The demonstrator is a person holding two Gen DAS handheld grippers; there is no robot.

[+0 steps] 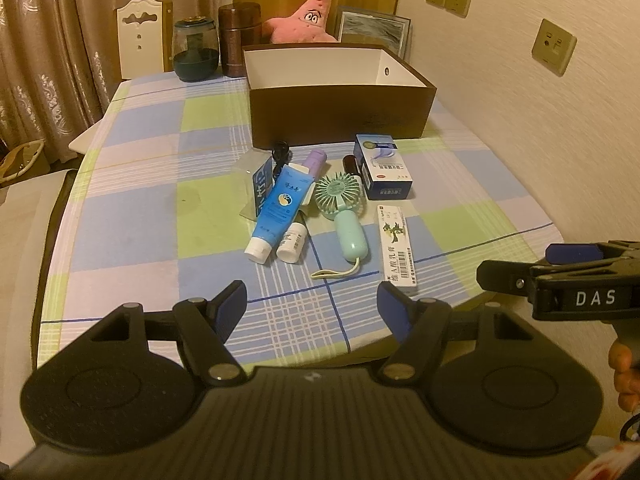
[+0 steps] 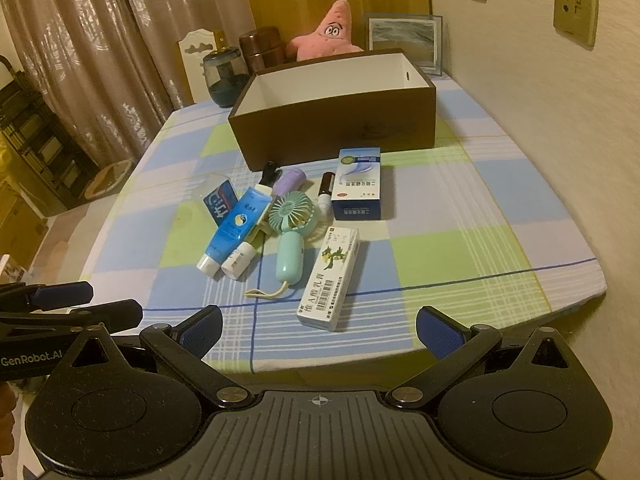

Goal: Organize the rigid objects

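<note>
A desk (image 1: 132,208) under a checked cloth stands against the wall. Far ahead of both tools sits an open brown box (image 1: 340,116), its inside white. Between it and the tools lies a clutter: blue carton (image 2: 358,184), fan (image 2: 290,220), blue tube (image 2: 234,228), white carton (image 2: 330,280) nearest. Left tool (image 1: 312,308) and right tool (image 2: 320,328) hover over the near edge, fingers apart, holding nothing.

both wrist cams sit low at the near table (image 1: 132,216) edge, facing fwd across it toward the box (image 1: 340,120) and far wall. left cam is set left, right cam a bit further right and angled left. neither is close to the clutter. both share the box, fan (image 1: 340,200) (image 2: 290,216), and catch the other gripper at frame edge.
</note>
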